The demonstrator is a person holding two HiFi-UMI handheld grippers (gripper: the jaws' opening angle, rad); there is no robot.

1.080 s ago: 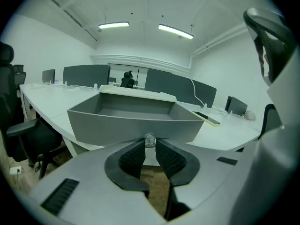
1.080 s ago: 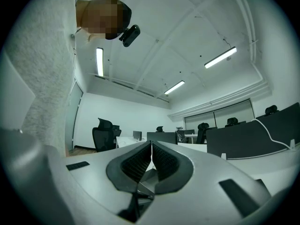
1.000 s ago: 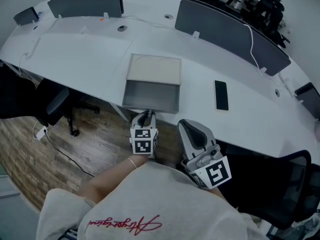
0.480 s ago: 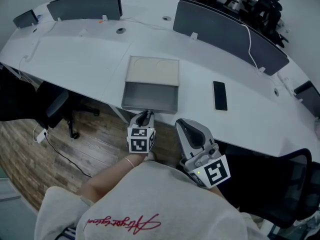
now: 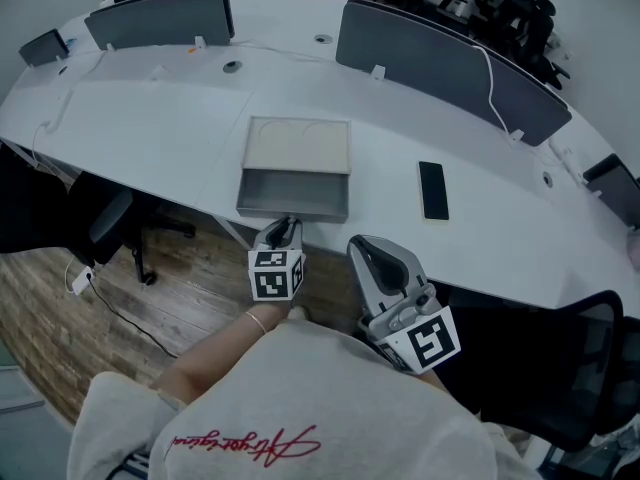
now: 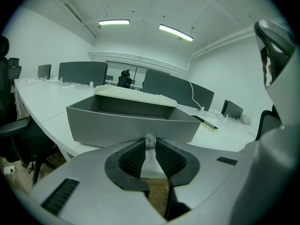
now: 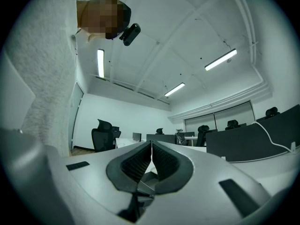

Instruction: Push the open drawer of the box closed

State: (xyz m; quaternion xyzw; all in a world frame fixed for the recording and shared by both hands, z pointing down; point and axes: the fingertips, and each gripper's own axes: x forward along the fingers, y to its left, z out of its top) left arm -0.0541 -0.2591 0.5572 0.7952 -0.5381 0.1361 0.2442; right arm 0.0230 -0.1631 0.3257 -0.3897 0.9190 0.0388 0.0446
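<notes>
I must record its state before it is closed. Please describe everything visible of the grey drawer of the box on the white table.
The grey drawer is a shallow, matt, plastic-looking tray; nothing shows inside. It lies level, partly out of the beige-topped box, its front wall at the near edge of the white table. A small shiny knob sits mid-front, and the left gripper pinches it with its jaw tips. Nothing else touches the drawer.

big curved white desk (image 5: 150, 118), black phone (image 5: 433, 190) lying flat on it off to the right, grey divider screens (image 5: 440, 63) along the far edge, white cable (image 5: 496, 83) draped over one, black office chair (image 5: 100, 223) down by the desk's left side, wood floor (image 5: 180, 308), strip lights (image 6: 114, 22) overhead
</notes>
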